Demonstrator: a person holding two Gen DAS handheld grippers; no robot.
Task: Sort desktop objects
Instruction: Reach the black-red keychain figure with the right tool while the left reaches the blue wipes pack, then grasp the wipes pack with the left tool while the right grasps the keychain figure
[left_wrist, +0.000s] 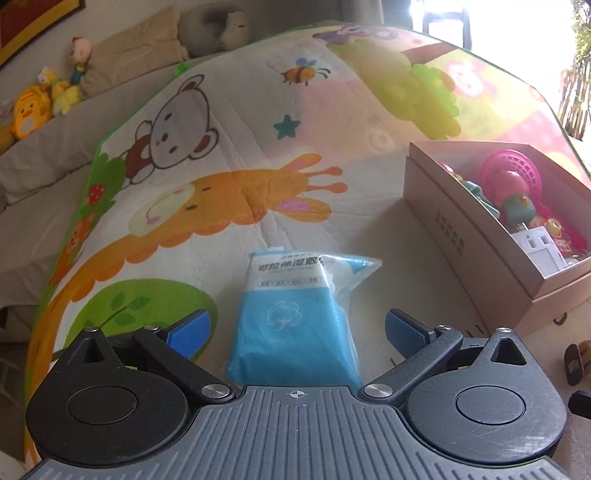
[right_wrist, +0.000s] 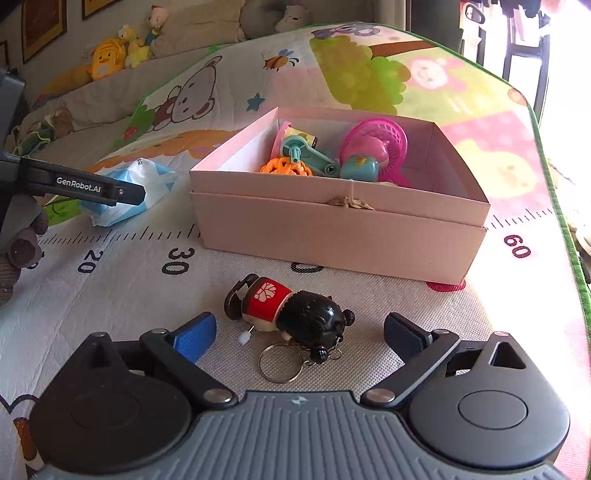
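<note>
A blue and white packet of cotton pads (left_wrist: 295, 317) lies on the play mat between the fingers of my open left gripper (left_wrist: 295, 332), untouched by either pad. It also shows in the right wrist view (right_wrist: 129, 192), partly behind the left gripper's finger (right_wrist: 92, 186). A black-haired doll keyring in a red dress (right_wrist: 291, 317) lies on its side between the fingers of my open right gripper (right_wrist: 299, 334). A pink cardboard box (right_wrist: 332, 229) holding several plastic toys stands just beyond the doll. The box also shows in the left wrist view (left_wrist: 461, 236), at the right.
The cartoon play mat (left_wrist: 221, 147) covers a raised surface with a printed ruler (right_wrist: 173, 258) along its near side. Plush toys (right_wrist: 110, 55) and cushions sit at the back left. The mat's right edge (right_wrist: 576, 236) drops off. A brown knitted toy (right_wrist: 22, 251) sits at far left.
</note>
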